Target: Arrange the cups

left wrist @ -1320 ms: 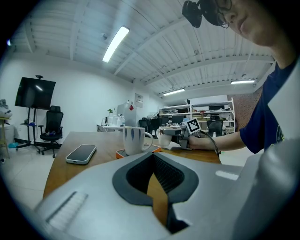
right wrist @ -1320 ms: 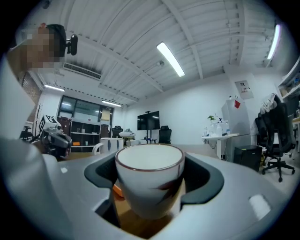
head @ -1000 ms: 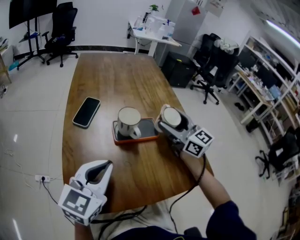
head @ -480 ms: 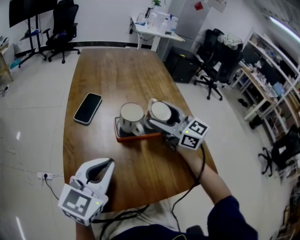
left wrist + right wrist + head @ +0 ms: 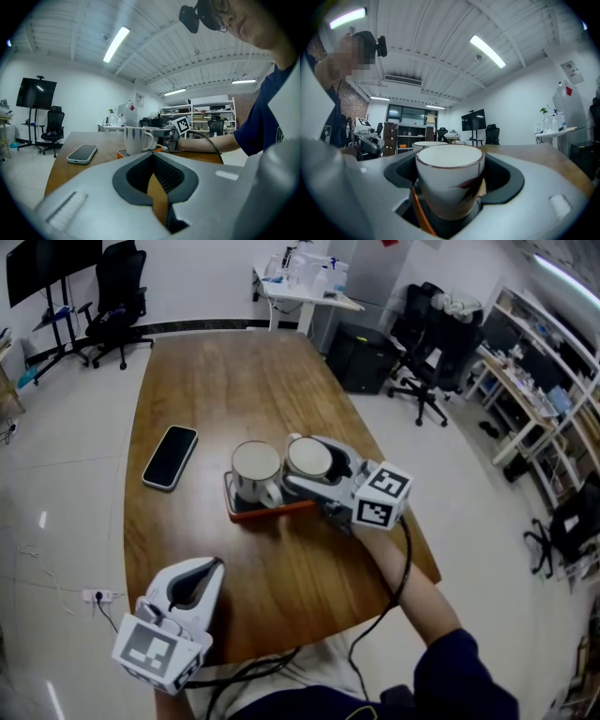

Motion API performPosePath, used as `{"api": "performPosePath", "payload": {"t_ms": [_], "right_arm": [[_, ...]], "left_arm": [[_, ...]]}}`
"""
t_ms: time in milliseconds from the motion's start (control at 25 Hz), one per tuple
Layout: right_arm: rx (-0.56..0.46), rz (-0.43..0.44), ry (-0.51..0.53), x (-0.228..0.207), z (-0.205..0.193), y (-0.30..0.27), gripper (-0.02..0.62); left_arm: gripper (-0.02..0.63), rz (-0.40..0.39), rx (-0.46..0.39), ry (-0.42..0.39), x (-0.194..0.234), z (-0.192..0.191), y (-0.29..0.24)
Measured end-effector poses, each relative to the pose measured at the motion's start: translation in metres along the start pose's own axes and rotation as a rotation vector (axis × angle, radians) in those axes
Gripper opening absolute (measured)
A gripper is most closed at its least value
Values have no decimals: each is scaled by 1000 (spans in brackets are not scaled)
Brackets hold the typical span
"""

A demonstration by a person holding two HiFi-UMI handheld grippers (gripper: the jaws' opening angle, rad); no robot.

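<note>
Moved leftward, right gripper (image 5: 298, 463) clamps a cup (image 5: 450, 180) (base hidden) beside the mug (image 5: 255, 467); left gripper (image 5: 215, 566) jaws together.

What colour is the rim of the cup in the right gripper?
Dark red-brown, on a white ceramic cup; clearest in the right gripper view.

Long wooden table (image 5: 244, 381), bare down most of its length. A dark phone (image 5: 171, 457) lies flat near the left edge, slightly angled. Near the middle, towards the right edge, sits an orange-rimmed tray (image 5: 281, 511), well apart from the phone.
</note>
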State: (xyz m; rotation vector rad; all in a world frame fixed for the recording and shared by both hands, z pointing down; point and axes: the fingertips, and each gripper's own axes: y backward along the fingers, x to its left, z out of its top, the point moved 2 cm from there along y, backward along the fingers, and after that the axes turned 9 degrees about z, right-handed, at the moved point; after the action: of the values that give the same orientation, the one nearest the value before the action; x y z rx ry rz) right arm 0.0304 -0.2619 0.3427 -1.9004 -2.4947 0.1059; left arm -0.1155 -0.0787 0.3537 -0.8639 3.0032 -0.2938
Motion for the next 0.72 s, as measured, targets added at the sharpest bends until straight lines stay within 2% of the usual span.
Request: {"api": "performPosePath", "payload": {"t_ms": [120,160,240,280,440,720], "right_arm": [[52,-5,-21,-2,-7,-6,403],[76,-5,-34,-3,-11,-8,425],[107,-2,-52,-4,-16,-11,519],[108,-2,-52,-4,-16,-12,534],[90,-34,-52,-6,-16,-5,561],[108,-98,-68,-5,-22,17,562]], "left_arm": [[3,-1,-6,-11,1,1,1],[3,-1,-9,-22,1,0,1],[3,-2,-10,-28,2,-1,1],[3,-2,-7,-24,2,-1,1],[3,1,3,-15,2,-1,0],[3,0,2,-9,1,-3,-1]]}}
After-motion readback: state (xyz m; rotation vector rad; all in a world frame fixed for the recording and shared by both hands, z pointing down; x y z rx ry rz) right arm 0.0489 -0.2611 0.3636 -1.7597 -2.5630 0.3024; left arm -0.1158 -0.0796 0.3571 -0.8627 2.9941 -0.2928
